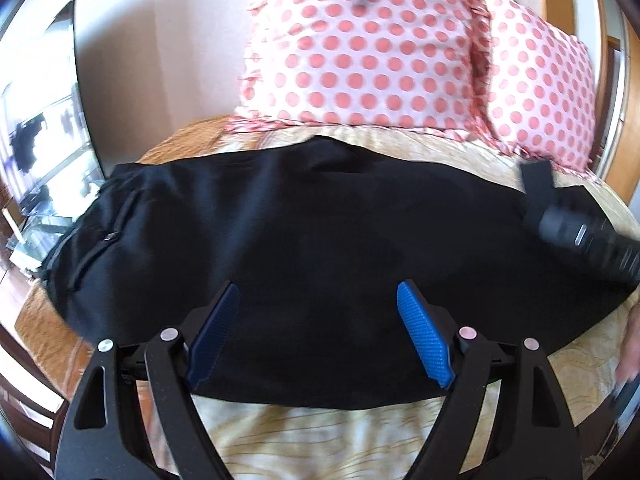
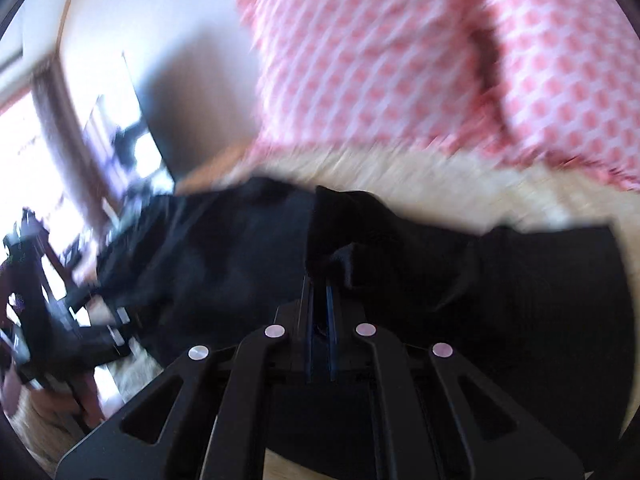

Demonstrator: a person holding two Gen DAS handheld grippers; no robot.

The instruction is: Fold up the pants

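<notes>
Black pants (image 1: 304,232) lie spread across the bed, waistband and pocket at the left. My left gripper (image 1: 318,298) is open, its blue pads (image 1: 424,340) hovering over the near edge of the pants, holding nothing. My right gripper (image 2: 319,280) is shut on a pinched-up fold of the pants (image 2: 340,236), lifting the cloth into a peak. The right gripper's body (image 1: 576,224) shows blurred at the right end of the pants in the left wrist view. The left gripper (image 2: 64,320) shows blurred at the left of the right wrist view.
The bed has a beige and orange patterned cover (image 1: 320,432). Two pink polka-dot pillows (image 1: 360,44) lean at the head, just behind the pants. A glass shelf unit (image 1: 44,152) stands left of the bed. A white wall (image 1: 160,40) is behind.
</notes>
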